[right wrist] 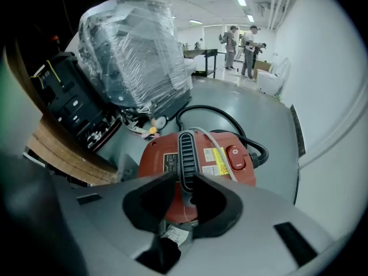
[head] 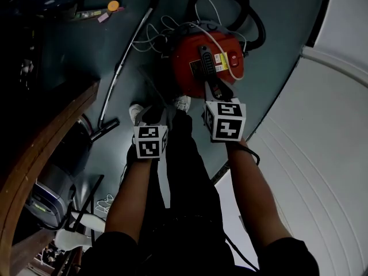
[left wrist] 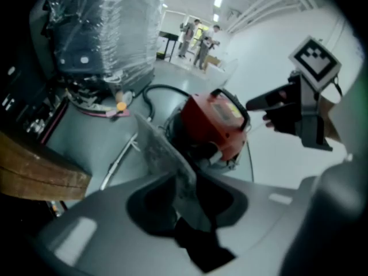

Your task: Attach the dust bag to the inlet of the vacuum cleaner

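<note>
The red vacuum cleaner (head: 198, 56) (left wrist: 215, 122) (right wrist: 201, 157) stands on the grey floor, its black lid handle (right wrist: 185, 154) toward me. My right gripper (head: 213, 91) (right wrist: 185, 194) reaches down onto that handle, and its pads sit against both sides of the handle's near end. The left gripper (head: 153, 117) (left wrist: 187, 197) hangs to the left of the cleaner with its jaws wide. A thin grey dust bag (left wrist: 161, 151) stands on edge in the gap between them, and the pads do not press it. The left gripper view also shows the right gripper (left wrist: 256, 103).
A metal wand (head: 123, 62) lies on the floor to the left, and a black hose (head: 253, 22) and a white cable (head: 155, 36) loop behind the cleaner. A wooden table edge (head: 40, 148) runs along the left. A plastic-wrapped machine (right wrist: 135, 56) stands behind. A white curved wall (head: 322, 125) is on the right.
</note>
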`<state>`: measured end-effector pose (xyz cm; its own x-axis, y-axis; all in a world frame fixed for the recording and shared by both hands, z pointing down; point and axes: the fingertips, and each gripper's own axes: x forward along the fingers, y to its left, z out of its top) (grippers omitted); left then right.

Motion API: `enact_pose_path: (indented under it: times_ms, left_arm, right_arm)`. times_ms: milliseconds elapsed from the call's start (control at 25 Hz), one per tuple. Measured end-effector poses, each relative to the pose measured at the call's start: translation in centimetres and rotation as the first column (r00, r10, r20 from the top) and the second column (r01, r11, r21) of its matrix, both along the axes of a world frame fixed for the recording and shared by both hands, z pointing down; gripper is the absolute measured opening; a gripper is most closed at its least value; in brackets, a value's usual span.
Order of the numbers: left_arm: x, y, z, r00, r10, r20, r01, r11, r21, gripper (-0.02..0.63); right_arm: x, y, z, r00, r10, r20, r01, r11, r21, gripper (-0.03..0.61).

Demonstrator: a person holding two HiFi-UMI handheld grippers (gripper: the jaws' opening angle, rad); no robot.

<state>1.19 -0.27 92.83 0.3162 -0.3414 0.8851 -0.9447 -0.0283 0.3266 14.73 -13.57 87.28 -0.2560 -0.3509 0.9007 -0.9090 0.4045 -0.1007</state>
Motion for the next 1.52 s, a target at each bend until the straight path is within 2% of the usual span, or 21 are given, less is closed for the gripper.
enact_pose_path:
  times_ms: [40,80,240,360,680,880,1000,1240,1400,1520]
  left_arm:
    - [-0.7,-0.2,-0.9,1.0,-0.022,0.009,0.022,1.0,0.016,0.033]
    - [-1.3,-0.4,-1.9,0.999,-0.04,0.01,0.04,0.999,0.031,0.001]
    - [-3.4,-2.3,-6.6,0.994,-0.096,0.046,0.091,0.991,0.098,0.0]
    - [-4.4,-4.8,-11.4,0.989,-0.144,0.045,0.136,0.979,0.15,0.0]
    - [-4.5,-11.9,-28.1,0.996,-0.071,0.052,0.05,0.943,0.329,-0.002]
    - [-3.8,-17.5,-39.4,0.998,-0.018,0.063,-0.014,0.879,0.476,-0.002]
    - [-4.0,-18.8,-44.9,0.998,-0.026,0.063,-0.011,0.848,0.529,-0.002]
    - [-4.1,-19.8,-55.8,0.993,-0.077,0.094,0.0,0.774,0.633,-0.002]
    - [-3.4,-20.3,-62.6,0.995,-0.057,0.079,-0.017,0.697,0.717,-0.002]
    - [-3.0,-19.8,-66.5,0.996,-0.035,0.081,-0.039,0.652,0.757,-0.002]
  right_arm:
    - [0.0,0.2,-0.8,0.999,0.036,0.013,-0.036,0.999,0.01,0.023]
    - [-0.1,0.3,-1.8,0.997,0.067,0.028,-0.068,0.997,0.026,-0.002]
    - [-0.6,0.4,-6.2,0.986,0.154,0.067,-0.16,0.982,0.102,-0.002]
    - [-1.1,0.3,-10.1,0.977,0.187,0.1,-0.199,0.971,0.131,-0.002]
    - [-3.0,-0.9,-23.7,0.956,0.191,0.223,-0.242,0.942,0.232,-0.002]
    - [-4.2,-3.9,-33.2,0.932,0.166,0.322,-0.272,0.907,0.32,-0.002]
    - [-4.4,-4.8,-38.8,0.929,0.135,0.346,-0.272,0.881,0.388,-0.002]
    - [-4.9,-6.3,-51.4,0.927,0.047,0.371,-0.27,0.771,0.577,-0.002]
    - [-5.6,-7.1,-57.7,0.937,-0.014,0.348,-0.237,0.708,0.666,-0.003]
    - [-5.5,-7.0,-61.8,0.934,-0.03,0.356,-0.247,0.664,0.705,-0.003]
